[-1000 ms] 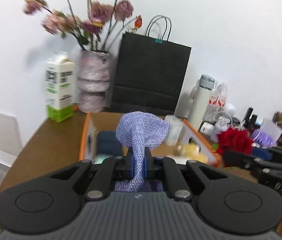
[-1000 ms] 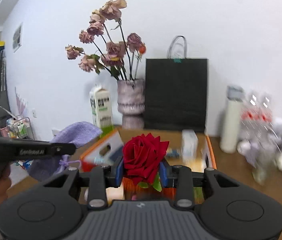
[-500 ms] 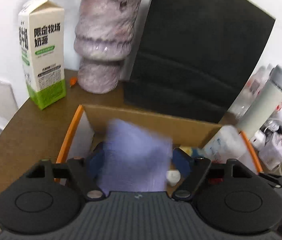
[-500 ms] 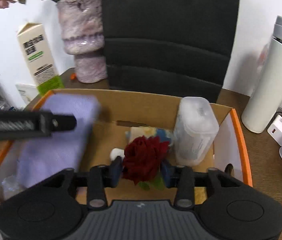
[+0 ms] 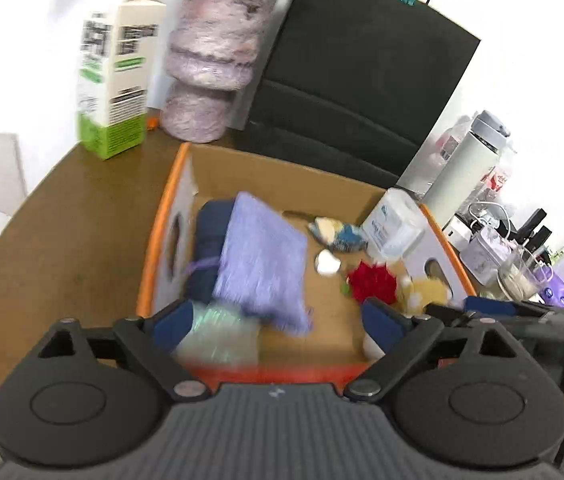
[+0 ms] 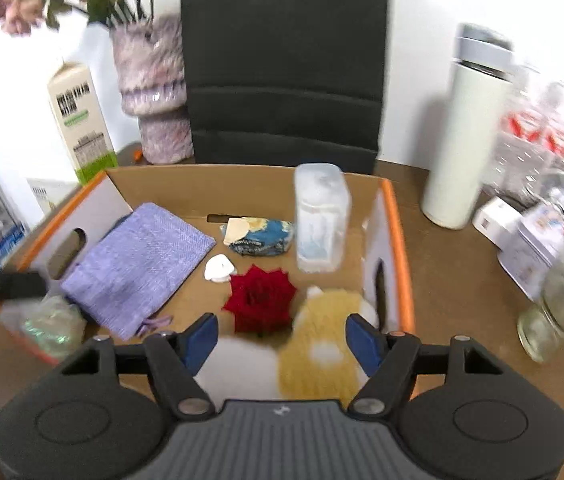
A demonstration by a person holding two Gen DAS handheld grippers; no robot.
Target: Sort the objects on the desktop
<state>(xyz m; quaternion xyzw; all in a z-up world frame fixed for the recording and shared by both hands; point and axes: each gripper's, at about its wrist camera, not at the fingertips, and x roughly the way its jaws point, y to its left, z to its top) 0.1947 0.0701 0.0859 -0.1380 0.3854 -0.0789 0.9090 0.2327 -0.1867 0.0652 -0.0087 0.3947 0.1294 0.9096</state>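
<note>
A cardboard box with orange rims [image 6: 396,216] [image 5: 161,216] sits on the brown desk. In it lie a lilac cloth pouch [image 6: 137,264] [image 5: 261,264], a red rose [image 6: 261,298] [image 5: 372,286], a clear plastic container [image 6: 322,220], a blue snack packet [image 6: 261,234], a small white piece [image 6: 219,268] and a yellow plush toy [image 6: 322,344]. My left gripper [image 5: 275,324] is open above the box's near edge, empty. My right gripper [image 6: 282,338] is open above the near side of the box, empty, with the rose just beyond it.
Behind the box stand a black paper bag [image 6: 282,60], a mauve vase [image 6: 153,92] and a milk carton [image 6: 79,120]. A white thermos [image 6: 466,136], bottles, a tin [image 6: 534,244] and a glass jar [image 6: 558,312] crowd the desk at the right.
Both grippers opened wide. The pouch dropped from my left gripper and the rose from my right; both now lie in the box. Both grippers pulled back and up.
</note>
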